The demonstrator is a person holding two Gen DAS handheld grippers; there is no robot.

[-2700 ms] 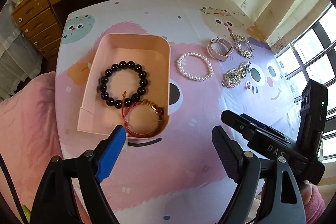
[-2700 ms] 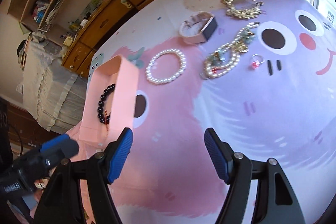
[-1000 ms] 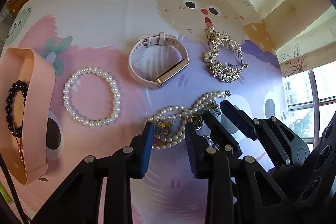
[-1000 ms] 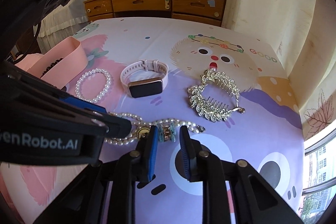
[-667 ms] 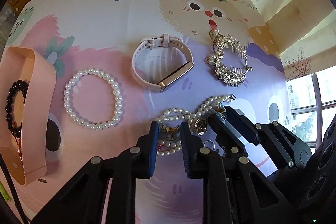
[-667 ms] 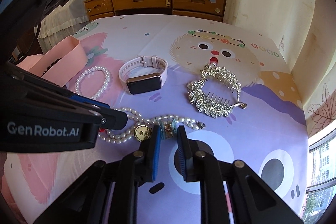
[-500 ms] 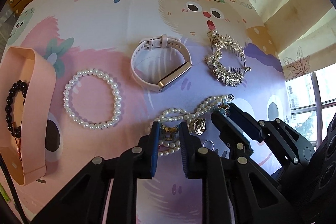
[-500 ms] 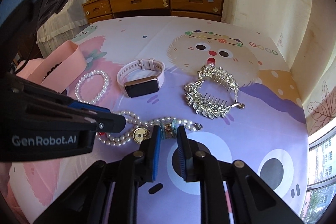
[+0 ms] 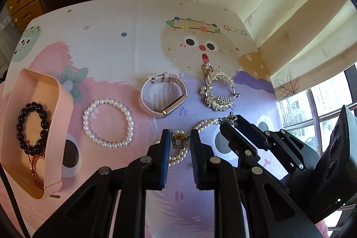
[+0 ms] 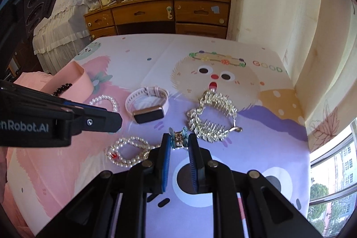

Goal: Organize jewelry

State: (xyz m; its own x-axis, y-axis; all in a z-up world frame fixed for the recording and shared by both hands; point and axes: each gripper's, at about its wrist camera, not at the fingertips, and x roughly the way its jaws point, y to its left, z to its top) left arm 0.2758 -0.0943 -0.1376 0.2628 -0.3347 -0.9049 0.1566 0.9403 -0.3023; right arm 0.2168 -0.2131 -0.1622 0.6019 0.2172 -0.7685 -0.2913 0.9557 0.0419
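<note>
Both grippers pinch one pearl necklace point(image 10: 127, 153): the left gripper point(image 9: 179, 142) clamps its metal charm, the right gripper point(image 10: 179, 139) its blue-flowered clasp. Both point steeply down over the cartoon tablecloth point(image 9: 125, 46), side by side. The pink box point(image 9: 55, 104) sits far left.

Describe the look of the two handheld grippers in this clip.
Both are black plastic frames with silver rivets at the pivots and jaws lined with ribbed blue pads. The left gripper carries white "Robot.AI" lettering on its side and a black cable trails at its left. The right gripper has a black housing with round recesses and a small green light.
</note>
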